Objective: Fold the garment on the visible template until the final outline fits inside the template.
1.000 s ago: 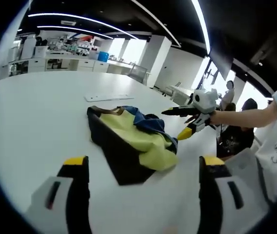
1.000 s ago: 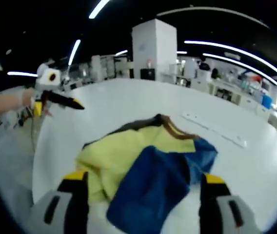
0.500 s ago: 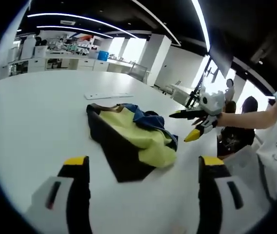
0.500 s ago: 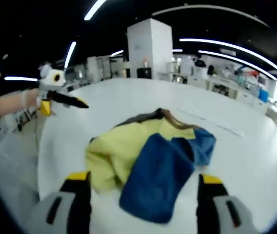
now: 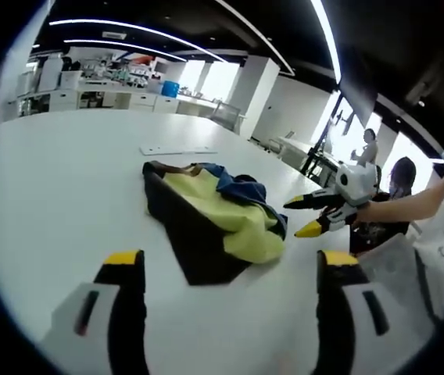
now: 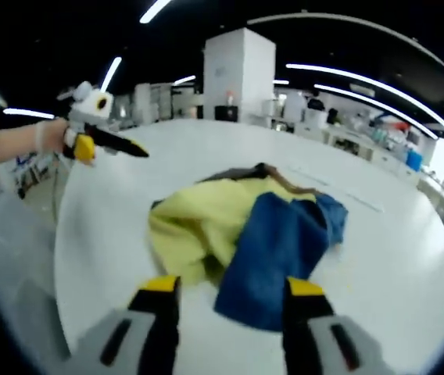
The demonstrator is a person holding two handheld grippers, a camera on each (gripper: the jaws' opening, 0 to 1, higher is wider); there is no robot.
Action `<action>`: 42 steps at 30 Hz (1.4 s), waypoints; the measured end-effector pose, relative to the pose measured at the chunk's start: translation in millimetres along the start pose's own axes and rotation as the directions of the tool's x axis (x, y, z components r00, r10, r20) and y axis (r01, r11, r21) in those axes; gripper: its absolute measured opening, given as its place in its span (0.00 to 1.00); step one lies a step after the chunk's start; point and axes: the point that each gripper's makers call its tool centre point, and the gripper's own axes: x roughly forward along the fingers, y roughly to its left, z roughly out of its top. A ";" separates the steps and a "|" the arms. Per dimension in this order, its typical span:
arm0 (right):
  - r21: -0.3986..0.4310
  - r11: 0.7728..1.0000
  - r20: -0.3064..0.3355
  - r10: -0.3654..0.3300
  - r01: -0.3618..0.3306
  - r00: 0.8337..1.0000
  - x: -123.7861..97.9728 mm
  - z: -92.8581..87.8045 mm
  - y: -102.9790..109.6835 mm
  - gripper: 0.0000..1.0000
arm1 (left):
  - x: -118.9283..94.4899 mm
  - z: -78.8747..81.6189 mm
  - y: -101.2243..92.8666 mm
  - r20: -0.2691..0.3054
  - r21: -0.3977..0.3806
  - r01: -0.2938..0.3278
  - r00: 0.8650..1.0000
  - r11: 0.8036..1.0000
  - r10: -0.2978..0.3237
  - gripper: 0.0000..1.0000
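Garment [image 6: 245,230]: crumpled yellow-blue-dark heap mid white table [image 5: 50,187]. Left gripper [image 5: 222,269]: jaws wide, empty, short of heap. Right gripper [image 6: 226,287]: narrower gap, empty. Advisable: pinch one free edge, spread flat before folding.

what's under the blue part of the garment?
The blue part lies over the yellow part, with a dark layer lowest on the white table. Anything beneath that is covered.

- R gripper [image 6: 232,287]: jaws narrowed vs 1 s ago, now part-closed, holding nothing.
- R gripper pulled back from garment [image 6: 245,231]; seen from left gripper view [image 5: 309,216], it sits further off the cloth [image 5: 210,223].
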 end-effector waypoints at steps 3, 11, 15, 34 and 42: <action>-0.012 1.000 -0.002 -0.001 0.001 1.000 0.4 -1.5 1.3 0.33 | -0.1 -1.2 -0.8 0.002 -0.006 0.003 1.000 1.000 -0.003 0.88; -0.058 0.998 -0.063 0.005 -0.009 0.998 7.3 -17.2 3.6 0.20 | 0.8 -5.6 -3.8 0.001 -0.018 0.009 1.000 1.000 -0.009 0.87; -0.088 0.996 -0.106 0.004 -0.013 0.994 11.7 -26.7 4.8 0.17 | -0.2 -7.7 -3.8 0.000 -0.026 0.008 1.000 1.000 -0.008 0.87; -0.118 0.993 -0.146 -0.034 0.016 0.989 16.5 -38.2 -4.5 0.00 | 2.2 -12.6 -4.0 -0.006 -0.042 0.010 1.000 0.999 -0.010 0.86; 0.003 0.999 -0.021 -0.038 0.038 0.999 -10.8 8.1 -19.6 0.00 | 3.1 -11.6 -1.2 -0.005 -0.042 0.011 1.000 0.999 -0.011 0.85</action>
